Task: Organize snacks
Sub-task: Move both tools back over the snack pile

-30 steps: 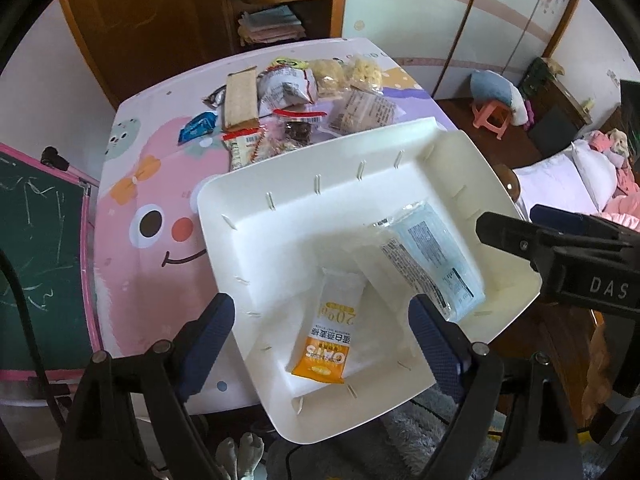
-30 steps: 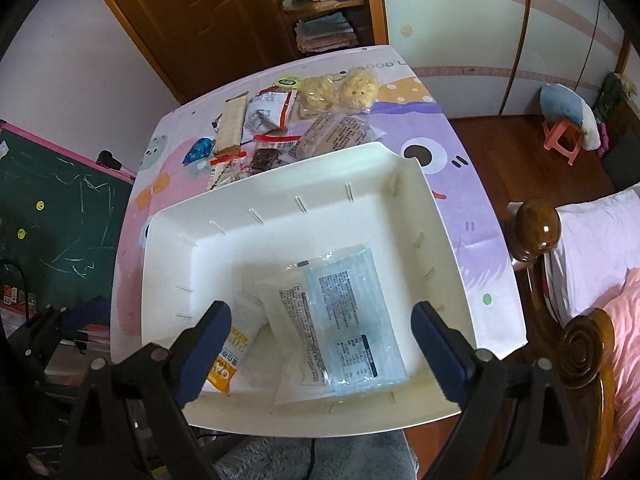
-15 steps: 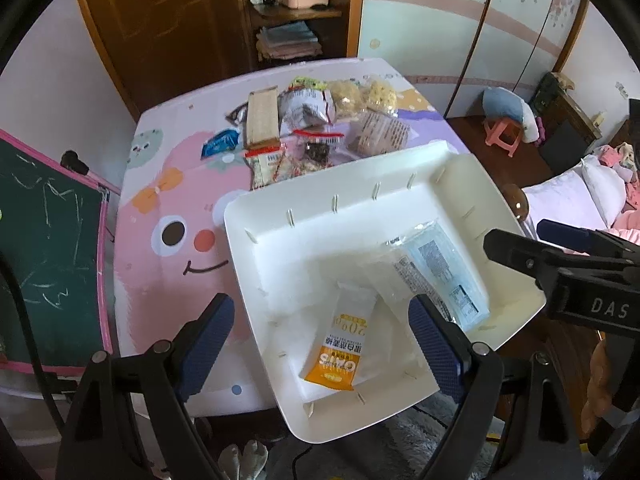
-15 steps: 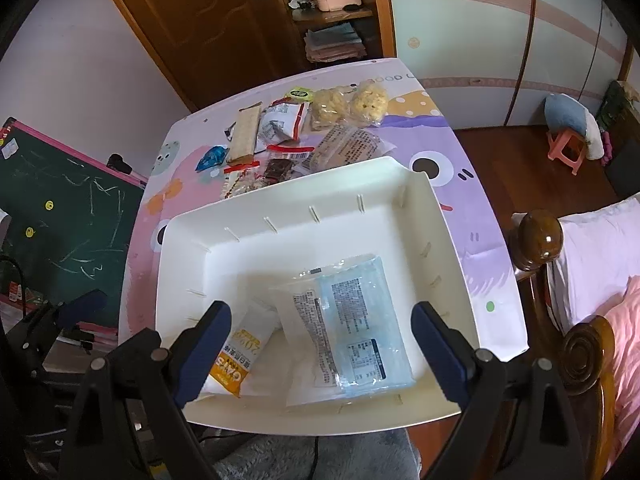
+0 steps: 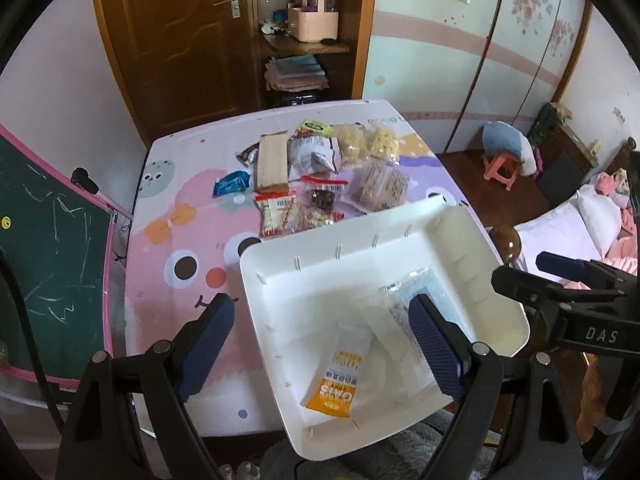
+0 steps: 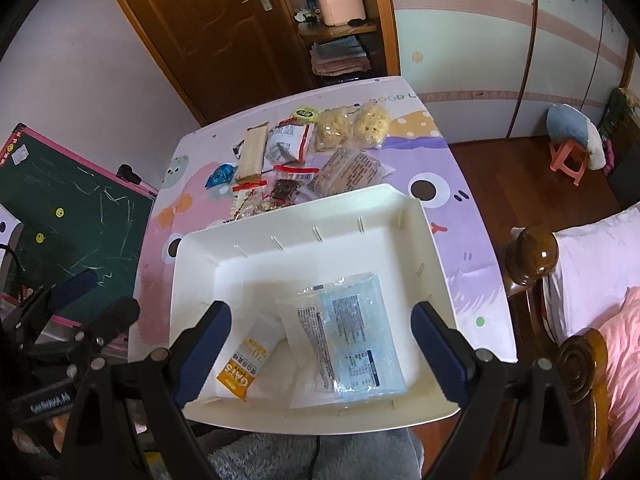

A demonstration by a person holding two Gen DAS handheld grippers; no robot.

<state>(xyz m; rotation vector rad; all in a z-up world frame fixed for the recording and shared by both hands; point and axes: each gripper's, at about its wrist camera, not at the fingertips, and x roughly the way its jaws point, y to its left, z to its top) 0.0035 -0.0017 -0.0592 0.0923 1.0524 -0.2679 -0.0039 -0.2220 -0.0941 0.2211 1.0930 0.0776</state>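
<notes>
A white tray (image 5: 320, 264) (image 6: 248, 256) sits at the near edge of the cartoon-print table. In it lie an orange-and-white snack packet (image 5: 340, 380) (image 6: 244, 364) and clear blue-tinted packets (image 5: 432, 292) (image 6: 352, 340). Several loose snacks (image 5: 316, 176) (image 6: 296, 160) lie on the table beyond the tray. My left gripper (image 5: 320, 344) is open and empty above the tray's near left part. My right gripper (image 6: 320, 344) is open and empty above the tray's near side, and shows at the right of the left wrist view (image 5: 560, 292).
A green chalkboard (image 5: 44, 240) (image 6: 80, 220) stands left of the table (image 5: 172, 240). A bed with a wooden post (image 6: 536, 256) is on the right. A brown door (image 5: 172, 40) and shelf are behind the table. A pink stool (image 5: 504, 168) stands on the floor.
Both grippers have drawn back and up from the tray; more of the table and room shows. The tray and its packets have not moved.
</notes>
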